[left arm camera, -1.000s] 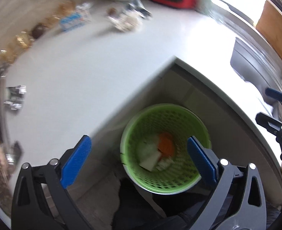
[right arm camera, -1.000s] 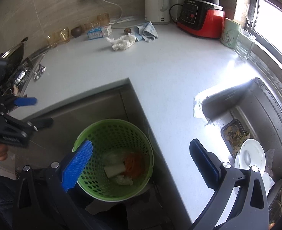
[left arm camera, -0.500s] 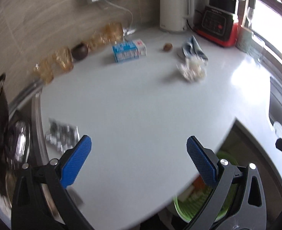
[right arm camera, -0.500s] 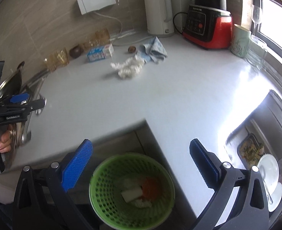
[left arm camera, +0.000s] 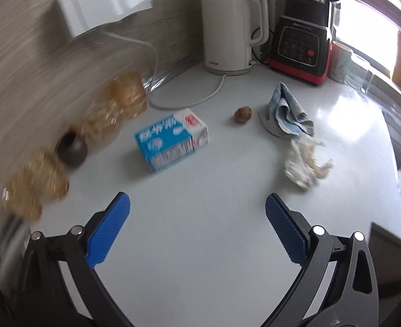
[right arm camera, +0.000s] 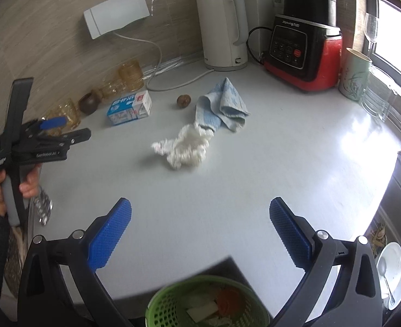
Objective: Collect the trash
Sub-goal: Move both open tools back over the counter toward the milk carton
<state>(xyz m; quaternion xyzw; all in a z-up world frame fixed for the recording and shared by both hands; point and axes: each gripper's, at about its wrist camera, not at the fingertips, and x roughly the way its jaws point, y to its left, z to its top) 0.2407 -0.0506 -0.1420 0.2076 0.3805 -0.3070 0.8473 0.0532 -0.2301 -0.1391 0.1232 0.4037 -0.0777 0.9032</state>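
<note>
A blue and white carton (left arm camera: 171,140) lies on the white counter, ahead of my open, empty left gripper (left arm camera: 197,223); it also shows in the right wrist view (right arm camera: 129,107). A crumpled white tissue (right arm camera: 184,147) (left arm camera: 305,163) lies mid-counter, ahead of my open, empty right gripper (right arm camera: 200,229). A small brown nut (left arm camera: 243,114) (right arm camera: 184,100) sits near a blue cloth (left arm camera: 287,113) (right arm camera: 222,106). A green basket (right arm camera: 208,303) with scraps stands below the counter edge. Crumpled foil (right arm camera: 43,207) lies at the left.
A white kettle (right arm camera: 223,30), a red and black blender (right arm camera: 305,46) and a cup (right arm camera: 354,75) stand at the back. Amber glasses (left arm camera: 124,95) and a dark bowl (left arm camera: 72,150) line the wall. A sink with a plate (right arm camera: 389,261) is at right.
Both grippers rose from over the green basket and swung up over the counter. The carton, tissue and cloth came into the left view; the basket dropped out of it.
</note>
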